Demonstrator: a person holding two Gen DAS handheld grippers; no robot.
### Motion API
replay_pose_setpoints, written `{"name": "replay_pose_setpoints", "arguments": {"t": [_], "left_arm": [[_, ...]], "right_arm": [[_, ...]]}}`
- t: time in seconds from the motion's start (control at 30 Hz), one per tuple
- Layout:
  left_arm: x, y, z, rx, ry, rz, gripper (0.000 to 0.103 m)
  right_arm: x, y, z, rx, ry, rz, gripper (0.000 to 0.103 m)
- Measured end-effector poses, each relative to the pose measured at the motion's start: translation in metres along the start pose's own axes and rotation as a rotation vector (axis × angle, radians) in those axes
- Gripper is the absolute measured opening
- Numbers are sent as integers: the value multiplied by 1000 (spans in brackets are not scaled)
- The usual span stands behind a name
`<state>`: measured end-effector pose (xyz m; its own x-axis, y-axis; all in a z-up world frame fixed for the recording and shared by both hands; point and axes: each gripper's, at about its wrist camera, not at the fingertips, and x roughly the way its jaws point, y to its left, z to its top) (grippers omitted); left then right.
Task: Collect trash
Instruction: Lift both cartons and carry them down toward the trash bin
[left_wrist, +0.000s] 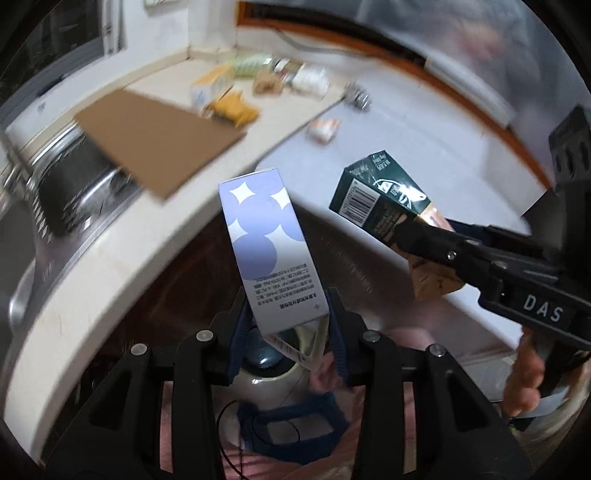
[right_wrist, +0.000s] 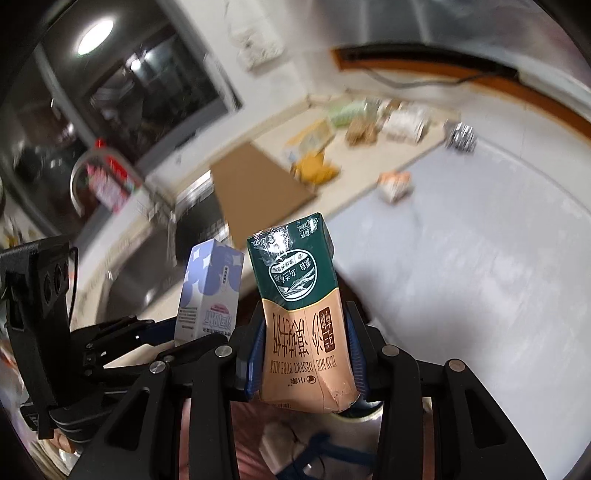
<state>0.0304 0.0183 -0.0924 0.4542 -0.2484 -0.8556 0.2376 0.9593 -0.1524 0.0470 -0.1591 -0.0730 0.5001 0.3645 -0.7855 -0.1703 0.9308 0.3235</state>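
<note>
The left hand-held gripper (left_wrist: 291, 328) is closed on a white and lilac carton (left_wrist: 267, 243), its blue pads pressing the lower end from both sides. The right hand-held gripper (right_wrist: 304, 354) grips a green and tan milk carton (right_wrist: 303, 314) in the same way, near its dented bottom. Both cartons are held in the air, beside each other, in front of the table (left_wrist: 92, 291) edge. Below the grippers lies a pink surface with a white thing and blue cloth on it, perhaps the inside of a bag; the view is too blurred to tell.

Farther away, a brown cardboard sheet (left_wrist: 155, 144) lies half over the steel sink (left_wrist: 74, 199). Behind it, more trash sits on the table: a yellow packet (left_wrist: 234, 109), a small orange and white pack (left_wrist: 323, 127), and a pile of wrappers (left_wrist: 280, 75) near the wall.
</note>
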Motion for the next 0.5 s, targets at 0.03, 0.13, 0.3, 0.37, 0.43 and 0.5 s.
{"name": "replay_pose_setpoints", "arguments": {"t": [0.03, 0.13, 0.3, 0.37, 0.43, 0.5], "left_arm": [[7, 3, -14, -13, 11, -15, 36], [37, 12, -48, -27, 57, -17, 36], [87, 27, -90, 7, 57, 3, 36], [113, 33, -99, 5, 74, 11, 36], [143, 41, -107, -14, 105, 1, 36], [170, 47, -116, -22, 134, -7, 36]], "right_arm": [[7, 4, -12, -14, 18, -5, 39], [40, 13, -55, -49, 84, -15, 39], [106, -4, -111, -6, 173, -39, 39], [135, -20, -128, 33, 194, -57, 39], [171, -40, -151, 103, 248, -57, 39], [201, -54, -168, 143, 296, -72, 39]]}}
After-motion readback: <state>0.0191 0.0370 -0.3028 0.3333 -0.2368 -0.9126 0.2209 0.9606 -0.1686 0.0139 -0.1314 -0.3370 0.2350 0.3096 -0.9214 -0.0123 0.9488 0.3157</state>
